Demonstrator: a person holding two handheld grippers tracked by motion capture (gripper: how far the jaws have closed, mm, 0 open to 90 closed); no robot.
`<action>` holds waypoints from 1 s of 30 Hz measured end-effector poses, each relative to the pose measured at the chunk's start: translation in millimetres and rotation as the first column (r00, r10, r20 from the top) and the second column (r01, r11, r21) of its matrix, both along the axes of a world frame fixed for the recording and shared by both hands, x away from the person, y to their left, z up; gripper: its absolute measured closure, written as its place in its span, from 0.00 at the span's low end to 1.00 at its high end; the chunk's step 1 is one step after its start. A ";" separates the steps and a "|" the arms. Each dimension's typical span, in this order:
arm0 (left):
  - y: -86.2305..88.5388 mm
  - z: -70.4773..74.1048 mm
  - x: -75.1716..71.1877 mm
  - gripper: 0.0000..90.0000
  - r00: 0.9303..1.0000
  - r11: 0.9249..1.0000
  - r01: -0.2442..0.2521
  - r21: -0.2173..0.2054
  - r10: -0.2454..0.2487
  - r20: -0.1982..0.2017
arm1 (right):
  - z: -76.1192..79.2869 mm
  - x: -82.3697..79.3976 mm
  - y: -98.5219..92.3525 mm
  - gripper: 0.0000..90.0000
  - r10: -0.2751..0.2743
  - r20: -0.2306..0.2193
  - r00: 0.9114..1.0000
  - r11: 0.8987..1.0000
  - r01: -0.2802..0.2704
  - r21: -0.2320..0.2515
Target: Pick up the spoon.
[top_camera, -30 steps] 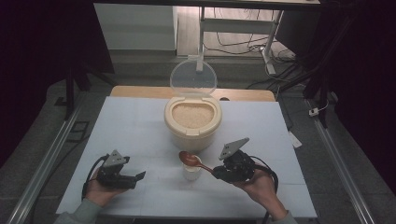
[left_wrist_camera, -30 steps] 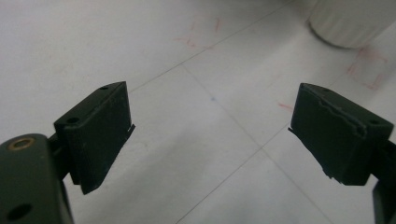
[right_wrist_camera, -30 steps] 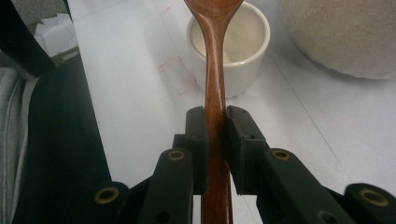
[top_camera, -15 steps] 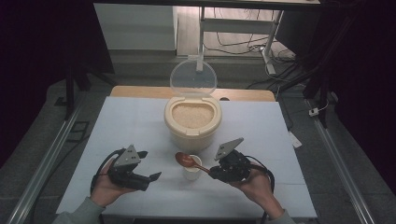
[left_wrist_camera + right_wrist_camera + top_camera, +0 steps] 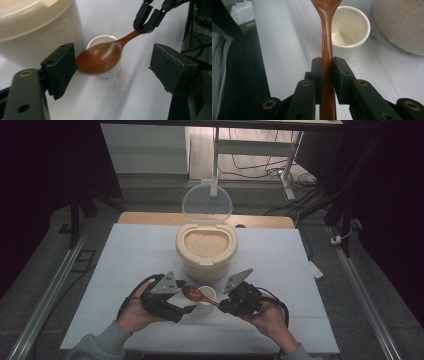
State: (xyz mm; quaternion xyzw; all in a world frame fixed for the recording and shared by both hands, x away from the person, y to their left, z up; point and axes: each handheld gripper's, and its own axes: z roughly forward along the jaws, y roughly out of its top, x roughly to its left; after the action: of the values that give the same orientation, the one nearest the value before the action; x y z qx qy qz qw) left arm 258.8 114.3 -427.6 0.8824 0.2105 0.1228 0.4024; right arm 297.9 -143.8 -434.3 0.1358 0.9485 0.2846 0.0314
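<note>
- The right gripper point(image 5: 226, 304) is clamping the handle of a wooden spoon point(image 5: 196, 294); in the right gripper view its two black jaws are pressing on the handle from both sides, with the spoon point(image 5: 326, 37) running straight out ahead of them.
- The spoon's bowl is hovering over the near-left rim of a small white cup point(image 5: 207, 296), which is standing on the white table point(image 5: 300, 270) just in front of the rice container.
- In the right gripper view the cup point(image 5: 350, 27) is sitting to the right of the handle, and its inside is looking bare.
- The left gripper point(image 5: 187, 310) is pointing toward the cup from the left, and its jaws have just been closing a little, though they are standing wide apart and gripping nothing.
- In the left gripper view the spoon's bowl point(image 5: 100, 58) and the cup point(image 5: 106, 72) behind it are lying between the two open pads; the bowl's edge is appearing to meet the left pad, though whether it is touching I cannot tell.
- The same view is showing the right gripper point(image 5: 147, 18) farther off, pinching the end of the handle.
- The cream rice container point(image 5: 206, 251) is standing at the middle of the table, full of rice, with its clear lid point(image 5: 207, 205) tilted up and open behind it.
</note>
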 end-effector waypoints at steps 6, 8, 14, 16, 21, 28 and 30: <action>-19.9 2.6 6.2 0.28 0.999 0.997 0.050 0.056 -0.049 -0.013 | 0.0 -2.6 5.6 0.88 0.018 0.012 1.000 1.000 -0.017 -0.007; -25.1 1.9 8.1 0.29 0.998 0.995 0.064 0.076 -0.063 -0.021 | 0.5 -3.2 7.6 0.88 0.021 0.011 1.000 1.000 -0.021 -0.011; -35.1 -3.9 11.2 0.32 0.996 0.988 0.086 0.127 -0.083 -0.030 | 0.3 -2.5 11.7 0.88 0.036 0.012 0.999 0.999 -0.036 -0.013; -36.5 -5.5 12.4 0.35 0.996 0.986 0.085 0.142 -0.082 -0.029 | 0.0 -3.0 14.4 0.88 0.042 0.015 0.999 0.999 -0.042 -0.013; -38.7 -7.5 13.3 0.44 0.995 0.979 0.104 0.175 -0.101 -0.028 | 0.0 -4.0 19.1 0.88 0.056 0.025 0.998 0.998 -0.056 -0.020; -41.2 -10.8 12.3 0.54 0.991 0.965 0.136 0.226 -0.133 -0.029 | 1.6 -5.9 23.8 0.88 0.070 0.040 0.997 0.997 -0.069 -0.021; -41.5 -11.6 11.8 0.57 0.990 0.962 0.140 0.234 -0.137 -0.029 | 3.0 -6.7 25.4 0.88 0.080 0.044 0.996 0.997 -0.079 -0.028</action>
State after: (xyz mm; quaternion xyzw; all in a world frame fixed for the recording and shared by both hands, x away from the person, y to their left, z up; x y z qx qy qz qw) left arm 270.6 72.8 -439.2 0.9373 0.1346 0.1127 0.3012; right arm 291.2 -118.4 -431.2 0.0912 0.9557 0.2764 0.0433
